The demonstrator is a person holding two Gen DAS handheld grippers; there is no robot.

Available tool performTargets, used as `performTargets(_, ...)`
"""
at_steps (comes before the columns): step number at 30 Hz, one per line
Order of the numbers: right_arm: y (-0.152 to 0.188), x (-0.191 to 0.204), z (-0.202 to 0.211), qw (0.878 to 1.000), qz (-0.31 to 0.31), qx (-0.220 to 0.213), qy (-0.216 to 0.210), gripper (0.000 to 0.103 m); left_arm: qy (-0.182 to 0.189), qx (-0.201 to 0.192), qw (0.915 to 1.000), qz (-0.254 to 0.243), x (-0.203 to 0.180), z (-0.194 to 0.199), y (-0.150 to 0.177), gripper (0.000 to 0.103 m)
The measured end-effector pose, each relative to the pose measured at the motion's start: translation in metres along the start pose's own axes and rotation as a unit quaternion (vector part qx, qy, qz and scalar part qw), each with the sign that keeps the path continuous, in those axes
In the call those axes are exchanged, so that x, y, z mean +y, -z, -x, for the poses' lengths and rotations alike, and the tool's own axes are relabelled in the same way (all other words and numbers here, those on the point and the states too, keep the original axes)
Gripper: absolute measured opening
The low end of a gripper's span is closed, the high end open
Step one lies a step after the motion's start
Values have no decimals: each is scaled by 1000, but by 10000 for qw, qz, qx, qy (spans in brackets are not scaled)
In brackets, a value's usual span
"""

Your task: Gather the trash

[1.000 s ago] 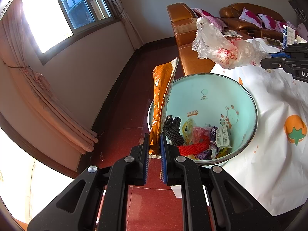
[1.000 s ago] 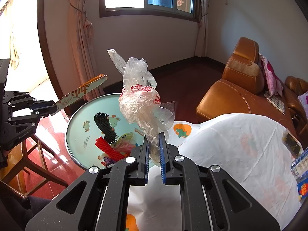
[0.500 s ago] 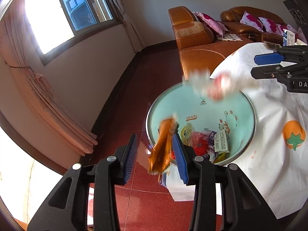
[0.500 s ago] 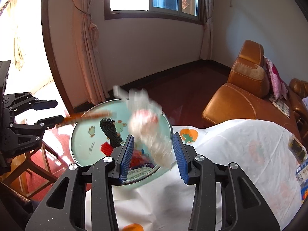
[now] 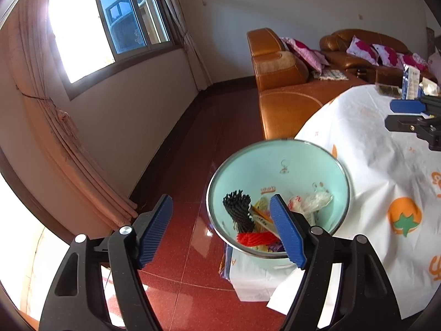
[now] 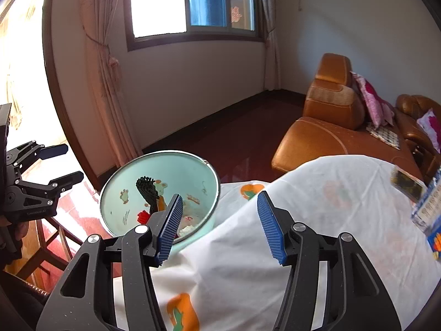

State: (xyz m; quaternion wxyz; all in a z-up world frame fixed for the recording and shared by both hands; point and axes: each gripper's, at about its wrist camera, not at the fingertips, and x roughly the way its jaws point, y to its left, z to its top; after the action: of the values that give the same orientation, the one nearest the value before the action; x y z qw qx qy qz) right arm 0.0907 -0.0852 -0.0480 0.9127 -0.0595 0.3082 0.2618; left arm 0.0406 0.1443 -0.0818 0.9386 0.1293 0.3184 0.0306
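Note:
A pale green basin (image 5: 278,162) (image 6: 129,176) sits at the table's edge and holds trash: a black foam net (image 5: 238,207) (image 6: 146,189), a red net (image 5: 255,238), the orange wrapper (image 5: 261,215) and the clear plastic bag (image 5: 311,200). My left gripper (image 5: 223,231) hangs above and left of the basin, its jaws opening with nothing between them. My right gripper (image 6: 219,224) is over the white tablecloth (image 6: 317,220) beside the basin, its jaws opening too and empty. Each gripper shows in the other's view, the right gripper (image 5: 406,115) and the left gripper (image 6: 59,164).
The tablecloth has orange fruit prints (image 5: 403,218). Boxes and packets (image 6: 430,204) lie at the table's far right. A brown leather sofa (image 5: 284,91) with pink cushions stands behind. A wooden stool (image 6: 52,237) is under the left gripper. Red tiled floor (image 5: 182,165), curtain and window at left.
Both grippers let go: the orange wrapper and the clear plastic bag dropped into the basin. Both pairs of jaws widened, and the right gripper drew back over the tablecloth.

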Motion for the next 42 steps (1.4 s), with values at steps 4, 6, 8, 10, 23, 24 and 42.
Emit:
performTargets(4, 6, -6, 22, 9997, -107, -148, 177, 60, 53, -125, 9999, 79, -2, 11, -5, 82)
performTargets(6, 9, -9, 33, 9991, -161, -220, 315, 61, 19, -238, 9997, 95, -5, 18, -8, 85)
performTargets(8, 12, -11, 41, 9985, -240, -289, 394, 63, 69, -302, 9995, 72, -9, 23, -10, 86)
performTargets(10, 15, -14, 49, 9979, -312, -345, 451, 64, 73, -357, 9993, 58, -11, 26, -13, 86)
performTargets(23, 21, -16, 67, 9964, -411, -428, 603, 65, 105, -494, 9987, 89, -14, 36, -15, 90)
performTargets(24, 22, -16, 66, 9964, -410, -429, 606, 66, 109, -494, 9987, 99, -13, 37, -15, 90)
performTargets(42, 27, -17, 70, 9956, -506, -480, 621, 69, 29, -566, 9983, 102, -12, 40, -16, 96)
